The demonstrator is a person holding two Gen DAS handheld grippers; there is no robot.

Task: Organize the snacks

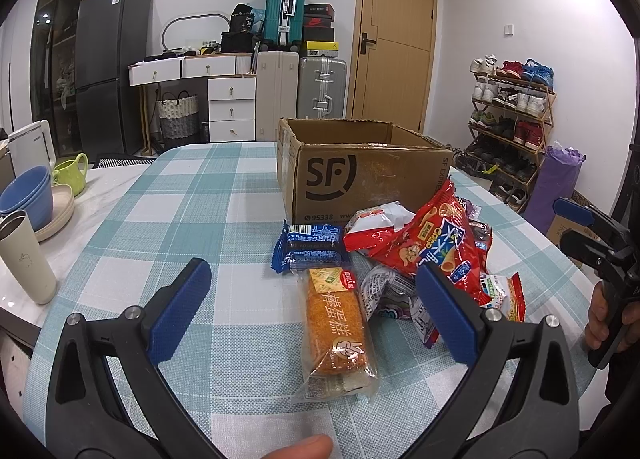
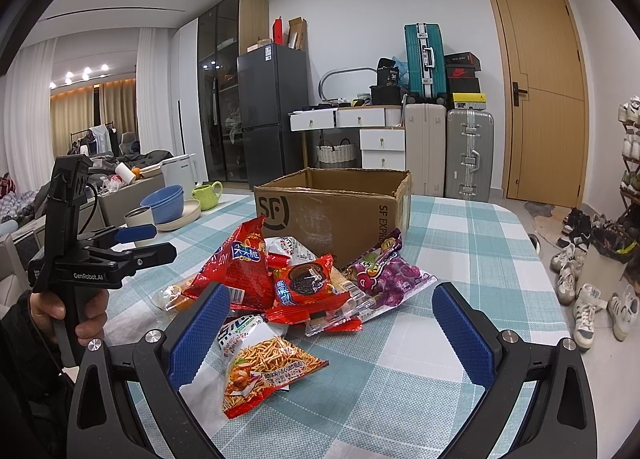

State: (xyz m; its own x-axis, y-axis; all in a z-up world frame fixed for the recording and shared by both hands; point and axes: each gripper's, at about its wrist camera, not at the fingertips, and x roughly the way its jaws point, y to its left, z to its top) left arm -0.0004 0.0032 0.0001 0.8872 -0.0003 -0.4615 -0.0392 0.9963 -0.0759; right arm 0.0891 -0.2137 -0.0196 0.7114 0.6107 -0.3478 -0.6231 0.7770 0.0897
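A heap of snack packets lies on the checked tablecloth in front of an open cardboard box (image 1: 360,175) (image 2: 332,215). My left gripper (image 1: 312,271) stands open just above an orange cake packet (image 1: 336,331), whose far end lies between the fingers. Beyond it lie a blue packet (image 1: 310,249) and a red chip bag (image 1: 436,243). My right gripper (image 2: 332,291) is open over a noodle snack packet (image 2: 268,367), near a red cookie packet (image 2: 308,283) and a purple grape candy bag (image 2: 384,275). Neither gripper holds anything.
At the table's left edge stand blue bowls (image 1: 28,195) on plates, a green mug (image 1: 72,175) and a cream tumbler (image 1: 24,259). A shoe rack (image 1: 512,107) and loose shoes are on the floor to the right. A hand holds each gripper's handle.
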